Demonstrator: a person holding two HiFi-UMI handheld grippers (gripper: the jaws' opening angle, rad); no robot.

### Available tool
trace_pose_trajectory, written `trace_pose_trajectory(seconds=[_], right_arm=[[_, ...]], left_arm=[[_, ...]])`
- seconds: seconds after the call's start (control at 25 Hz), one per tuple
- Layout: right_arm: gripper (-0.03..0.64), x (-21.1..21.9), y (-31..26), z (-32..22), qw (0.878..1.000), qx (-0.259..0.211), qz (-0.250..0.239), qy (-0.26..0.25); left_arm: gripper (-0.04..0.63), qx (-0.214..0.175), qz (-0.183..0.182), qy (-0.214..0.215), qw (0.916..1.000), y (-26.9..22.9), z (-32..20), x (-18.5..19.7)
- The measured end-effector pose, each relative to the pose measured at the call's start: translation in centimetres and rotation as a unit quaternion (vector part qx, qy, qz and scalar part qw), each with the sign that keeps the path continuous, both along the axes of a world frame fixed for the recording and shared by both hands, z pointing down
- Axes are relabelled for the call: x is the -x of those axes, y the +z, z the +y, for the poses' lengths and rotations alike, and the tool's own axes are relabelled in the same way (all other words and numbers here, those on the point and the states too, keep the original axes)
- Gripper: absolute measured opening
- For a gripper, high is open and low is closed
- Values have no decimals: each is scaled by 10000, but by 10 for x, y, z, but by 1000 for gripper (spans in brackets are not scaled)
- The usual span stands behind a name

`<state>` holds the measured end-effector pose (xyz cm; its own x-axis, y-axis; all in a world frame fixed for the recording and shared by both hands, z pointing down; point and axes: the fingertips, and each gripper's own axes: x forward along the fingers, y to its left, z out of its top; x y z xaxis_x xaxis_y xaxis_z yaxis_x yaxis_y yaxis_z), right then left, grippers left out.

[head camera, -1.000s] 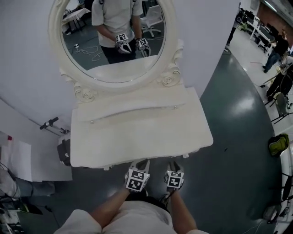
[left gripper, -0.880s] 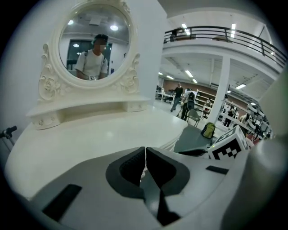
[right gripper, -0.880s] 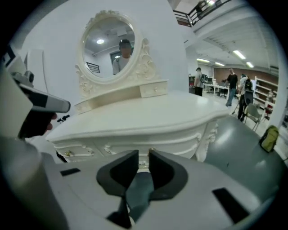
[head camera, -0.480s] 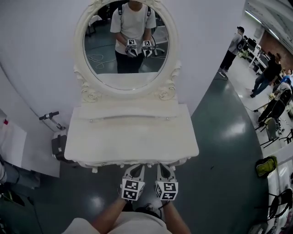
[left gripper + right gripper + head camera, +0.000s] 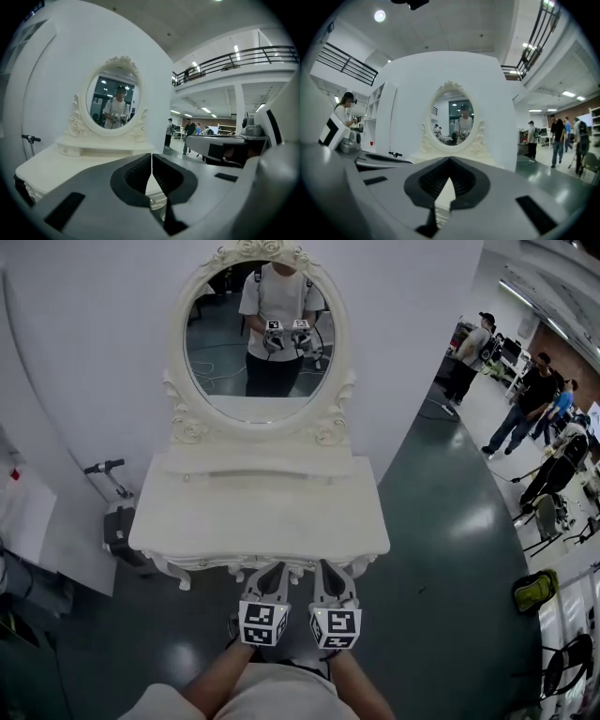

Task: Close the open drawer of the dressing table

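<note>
Drawer is not showing past the front edge of the dressing table (image 5: 258, 521); we are holding left gripper (image 5: 273, 576) and right gripper (image 5: 327, 574) pinched together, empty, just before it, advising level, even pushing on both sides

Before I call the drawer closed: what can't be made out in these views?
- Drawer front: in the head view it is hidden under the overhanging top of the dressing table, so open or shut cannot be told.
- Table front: in both gripper views it is blocked by the bodies of the left gripper and right gripper, both with jaws together.
- Mirror: the reflection is too small and shows only the person.
</note>
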<state>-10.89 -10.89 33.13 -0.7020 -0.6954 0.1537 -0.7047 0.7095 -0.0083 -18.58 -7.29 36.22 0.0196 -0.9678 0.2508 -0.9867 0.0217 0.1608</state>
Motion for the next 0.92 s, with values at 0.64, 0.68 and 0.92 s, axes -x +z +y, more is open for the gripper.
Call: trace_pose_trajectory(seconds=[0.64, 0.68, 0.92], right_arm=[[15, -66, -33, 27, 9990, -429, 69, 83], [15, -67, -33, 27, 9990, -428, 56, 96], [15, -60, -33, 28, 9989, -461, 28, 2]], left_arm=[[12, -392, -112, 508, 9979, -34, 5, -83], [12, -382, -112, 515, 9979, -33, 6, -84], [12, -389, -96, 457, 9982, -34, 8, -79]])
